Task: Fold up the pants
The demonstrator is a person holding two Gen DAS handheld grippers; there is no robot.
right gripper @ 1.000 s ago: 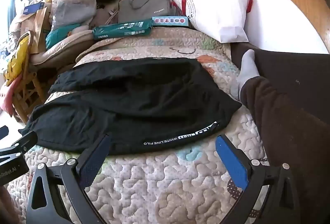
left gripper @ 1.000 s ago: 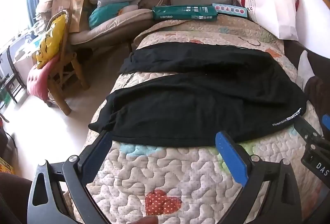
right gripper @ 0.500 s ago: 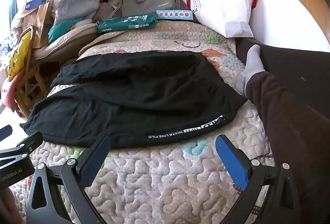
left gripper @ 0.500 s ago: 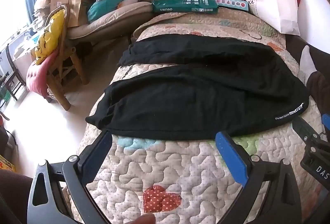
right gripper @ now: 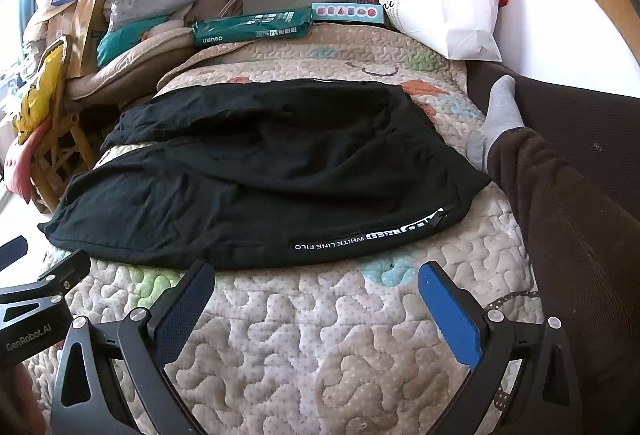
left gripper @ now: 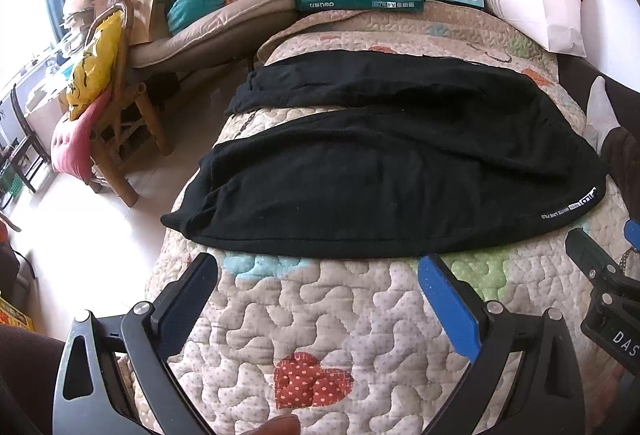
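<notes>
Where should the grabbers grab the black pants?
Probably the near hem of the black pants, coming in low from the front: the left gripper by the leg end, the right gripper by the lettered waistband. That edge lies flat and nearest the open jaws.

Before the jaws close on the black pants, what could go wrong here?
1. The pants lie flat on the soft quilt, so either open gripper might pinch quilt together with the hem.
2. The far leg end hangs near the bed's edge and could slide off when pulled.
3. The person's socked foot rests beside the waistband.
</notes>
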